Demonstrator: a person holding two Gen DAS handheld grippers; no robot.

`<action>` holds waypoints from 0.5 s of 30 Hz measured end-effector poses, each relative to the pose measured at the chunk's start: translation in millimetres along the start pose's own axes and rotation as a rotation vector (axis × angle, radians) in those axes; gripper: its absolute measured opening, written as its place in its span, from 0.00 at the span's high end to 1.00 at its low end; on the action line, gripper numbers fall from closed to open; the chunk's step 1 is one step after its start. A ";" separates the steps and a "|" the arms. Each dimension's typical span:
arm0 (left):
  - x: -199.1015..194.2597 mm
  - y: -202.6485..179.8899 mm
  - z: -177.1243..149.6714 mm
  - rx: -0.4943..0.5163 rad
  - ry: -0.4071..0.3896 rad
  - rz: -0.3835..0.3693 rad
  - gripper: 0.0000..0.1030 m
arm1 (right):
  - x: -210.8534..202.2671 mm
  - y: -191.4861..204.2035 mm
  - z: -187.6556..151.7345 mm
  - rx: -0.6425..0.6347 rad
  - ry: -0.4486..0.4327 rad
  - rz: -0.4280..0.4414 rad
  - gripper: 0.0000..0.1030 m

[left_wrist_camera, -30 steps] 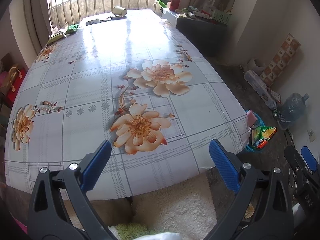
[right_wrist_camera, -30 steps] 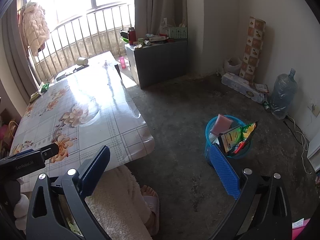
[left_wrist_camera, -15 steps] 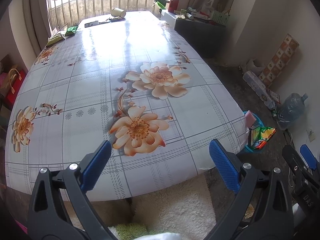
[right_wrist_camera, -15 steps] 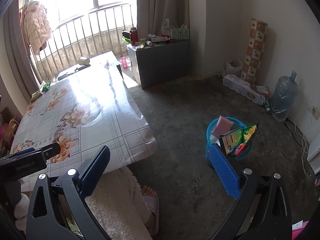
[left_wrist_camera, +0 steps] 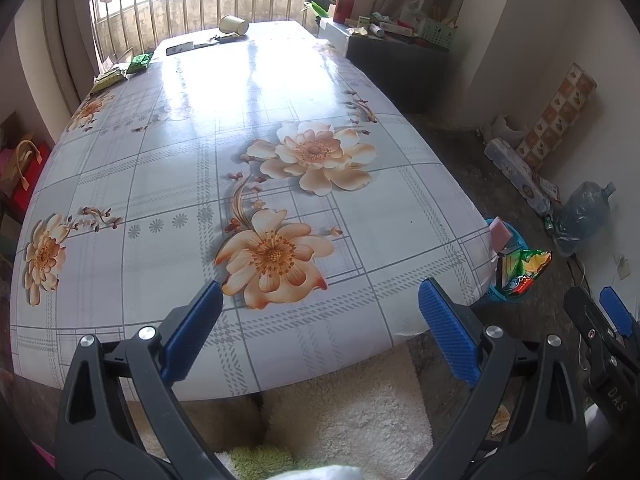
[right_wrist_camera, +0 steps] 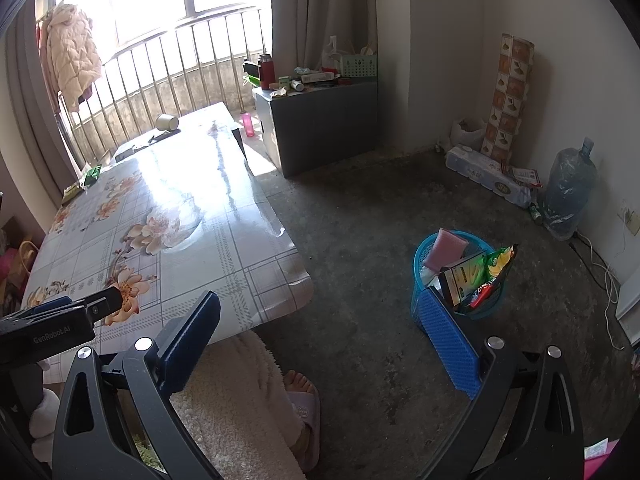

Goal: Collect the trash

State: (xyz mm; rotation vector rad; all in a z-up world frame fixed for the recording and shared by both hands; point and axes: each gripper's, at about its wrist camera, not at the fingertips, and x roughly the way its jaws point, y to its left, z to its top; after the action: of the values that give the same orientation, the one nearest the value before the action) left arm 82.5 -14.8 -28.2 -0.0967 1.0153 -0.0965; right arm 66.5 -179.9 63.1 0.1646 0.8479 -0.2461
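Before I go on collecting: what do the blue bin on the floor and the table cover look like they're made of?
The blue bin looks like moulded plastic with an openwork, lattice-like wall and a smooth, evenly coloured rim. The table cover looks like glossy vinyl or oilcloth: it mirrors the window in bright streaks, and its flowers look printed flat; whether it is a loose sheet or bonded, I can't tell.

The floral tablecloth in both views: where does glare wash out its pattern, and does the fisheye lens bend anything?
Left wrist view: window glare whitens the far half of the glossy floral tablecloth, while the near flowers stay sharp; the table edges bow outward. Right wrist view: the same glare streaks the cloth's middle, the overexposed window shows no detail, and the metal railing bars curve.
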 end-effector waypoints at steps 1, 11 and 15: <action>0.2 0.0 -0.1 0.001 0.001 0.000 0.08 | -0.2 0.3 -0.3 0.000 -0.001 0.000 0.06; 1.5 0.6 -1.6 0.005 0.004 -0.004 0.08 | -0.8 1.1 -2.4 0.005 0.002 0.000 0.06; 1.5 0.4 -1.8 0.004 0.003 -0.004 0.08 | -1.1 1.6 -2.7 0.006 0.002 0.001 0.06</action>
State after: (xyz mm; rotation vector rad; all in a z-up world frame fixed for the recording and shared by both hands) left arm 81.8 -14.7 -30.5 -0.0945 1.0182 -0.1025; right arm 64.3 -177.5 62.3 0.1715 0.8488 -0.2475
